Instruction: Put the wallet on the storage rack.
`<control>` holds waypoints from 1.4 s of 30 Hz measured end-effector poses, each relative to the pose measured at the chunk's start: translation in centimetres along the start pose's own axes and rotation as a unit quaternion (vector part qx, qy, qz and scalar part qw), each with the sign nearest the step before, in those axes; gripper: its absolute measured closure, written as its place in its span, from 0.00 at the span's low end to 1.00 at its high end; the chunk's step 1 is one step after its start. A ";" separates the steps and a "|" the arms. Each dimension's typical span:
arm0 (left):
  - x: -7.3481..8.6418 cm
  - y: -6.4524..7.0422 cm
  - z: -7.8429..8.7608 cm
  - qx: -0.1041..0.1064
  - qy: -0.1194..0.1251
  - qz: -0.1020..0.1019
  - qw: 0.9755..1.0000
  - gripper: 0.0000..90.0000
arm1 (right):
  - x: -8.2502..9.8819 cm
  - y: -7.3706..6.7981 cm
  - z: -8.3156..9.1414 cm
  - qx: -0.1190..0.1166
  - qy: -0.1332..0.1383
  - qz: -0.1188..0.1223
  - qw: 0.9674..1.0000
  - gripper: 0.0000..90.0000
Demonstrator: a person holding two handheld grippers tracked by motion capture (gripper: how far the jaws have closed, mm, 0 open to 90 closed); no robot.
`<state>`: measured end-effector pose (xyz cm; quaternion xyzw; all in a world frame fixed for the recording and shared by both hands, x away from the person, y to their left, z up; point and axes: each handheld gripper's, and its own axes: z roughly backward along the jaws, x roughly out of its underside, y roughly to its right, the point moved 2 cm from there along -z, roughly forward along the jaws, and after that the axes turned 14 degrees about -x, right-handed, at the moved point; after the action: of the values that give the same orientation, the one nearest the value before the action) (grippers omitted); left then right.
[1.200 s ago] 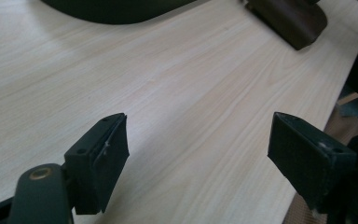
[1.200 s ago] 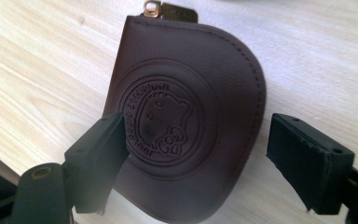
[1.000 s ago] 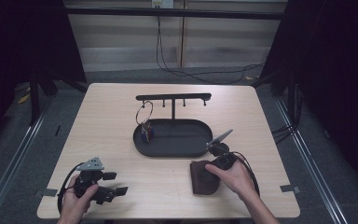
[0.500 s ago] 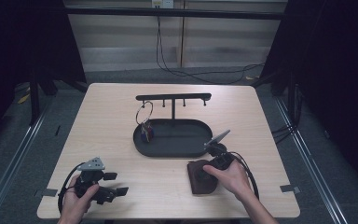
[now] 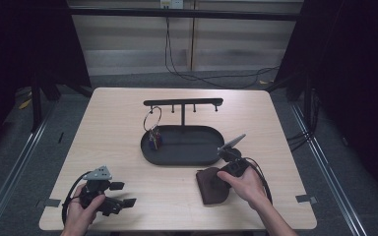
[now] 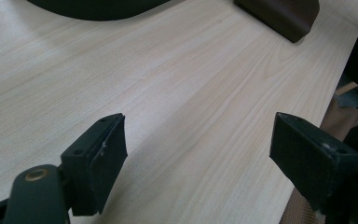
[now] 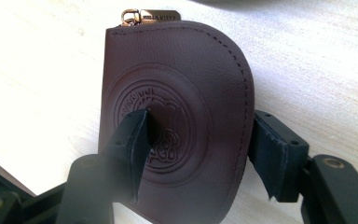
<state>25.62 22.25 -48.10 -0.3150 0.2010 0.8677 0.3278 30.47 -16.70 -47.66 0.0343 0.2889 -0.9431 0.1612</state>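
A dark brown leather pouch [image 5: 209, 186] with an embossed round emblem and a gold zip pull lies flat near the table's front right. My right gripper [image 5: 217, 180] reaches over it. Its jaws have just been closing with the pouch [image 7: 182, 79] between them. In the right gripper view, my right gripper [image 7: 198, 119] has one pad on the pouch's face and the other against its curved edge. My left gripper [image 5: 124, 193] rests at the front left, open. In its own view my left gripper [image 6: 196, 135] holds nothing, with bare wood between the jaws.
A black oval tray [image 5: 147, 152] sits mid-table with a T-shaped hook rack [image 5: 183, 102] rising from it. A key ring with keys [image 5: 152, 132] hangs at the rack's left. The tray's edge [image 6: 98, 7] and the pouch [image 6: 279, 14] lie beyond the left jaws.
The right hand has leaned slightly further over the pouch. The left hand and the tray have not moved.
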 end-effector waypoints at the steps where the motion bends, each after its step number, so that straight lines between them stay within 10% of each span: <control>1: 0.0 0.0 0.0 -0.001 0.000 -0.001 1.000 0.21 | 0.0 -0.1 0.2 0.000 0.006 0.002 1.000 0.52; 18: -0.1 -0.1 0.0 -0.002 0.006 0.003 1.000 0.20 | -0.8 -1.3 2.4 0.004 0.021 0.023 1.000 0.77; 30: -0.1 -0.2 0.1 -0.003 0.007 0.003 1.000 0.20 | -0.9 -2.3 2.9 0.052 -0.014 0.041 0.998 0.78; 42: -0.1 -0.3 0.1 -0.004 0.007 0.005 1.000 0.20 | -1.2 -3.0 4.1 0.033 -0.007 0.044 0.998 0.84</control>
<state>25.85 22.44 -48.00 -0.3214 0.2019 0.8678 0.3207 30.75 -16.27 -42.50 0.0452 0.2550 -0.9441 0.2038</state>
